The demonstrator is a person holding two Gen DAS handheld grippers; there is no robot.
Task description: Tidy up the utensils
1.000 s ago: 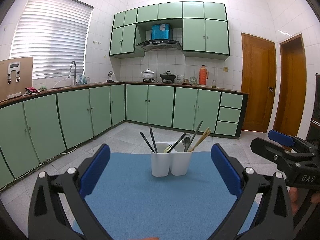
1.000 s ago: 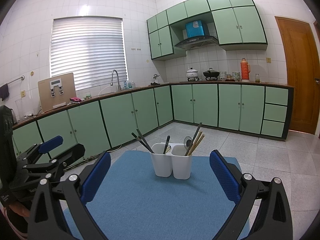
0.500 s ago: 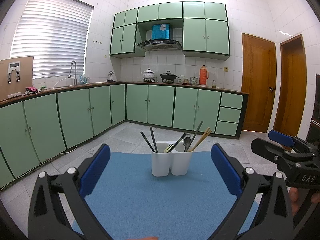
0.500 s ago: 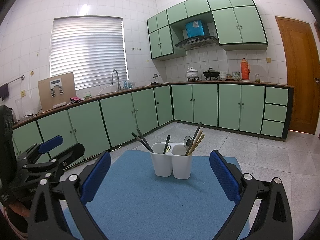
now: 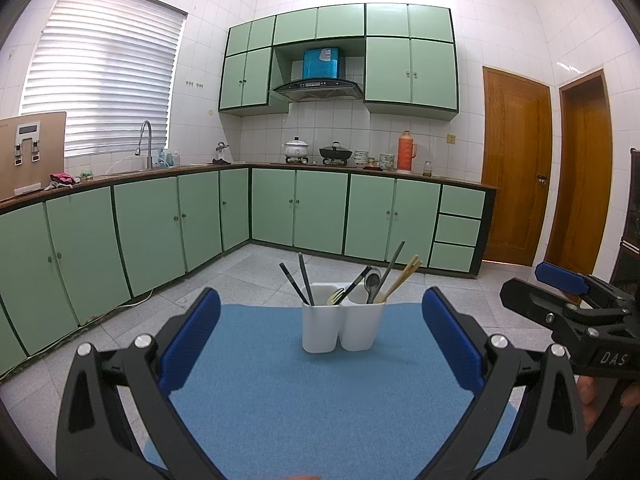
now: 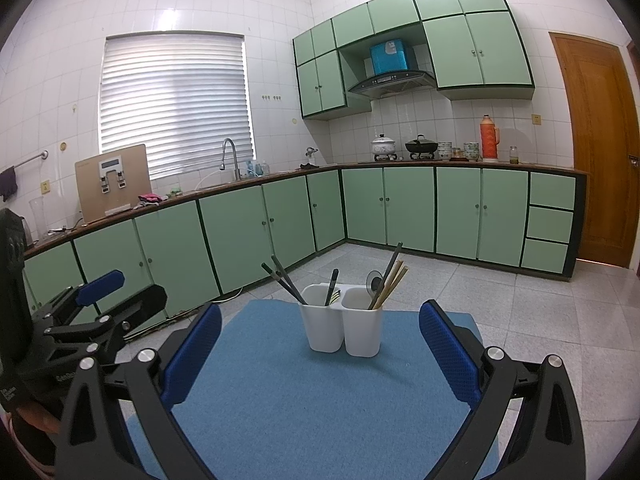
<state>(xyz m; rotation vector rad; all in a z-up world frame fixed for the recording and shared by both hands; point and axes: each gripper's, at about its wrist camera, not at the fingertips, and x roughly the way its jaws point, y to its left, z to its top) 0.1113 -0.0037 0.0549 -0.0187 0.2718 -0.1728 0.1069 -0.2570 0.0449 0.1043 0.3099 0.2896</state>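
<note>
Nothing has shifted in the last second: your left gripper and right gripper both hang released and empty. The white two-compartment plastic utensil holder, centre frame on the blue mat, already holds every utensil, so sorting looks finished or unstarted.

Bare blue mat lies before the white holder, whose leaning utensils crowd its top

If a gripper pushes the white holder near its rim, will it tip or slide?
The white holder is tall and narrow, so it may tip. Leaning utensils probably raise its weight. The blue mat looks textured, likely resisting sliding.
</note>
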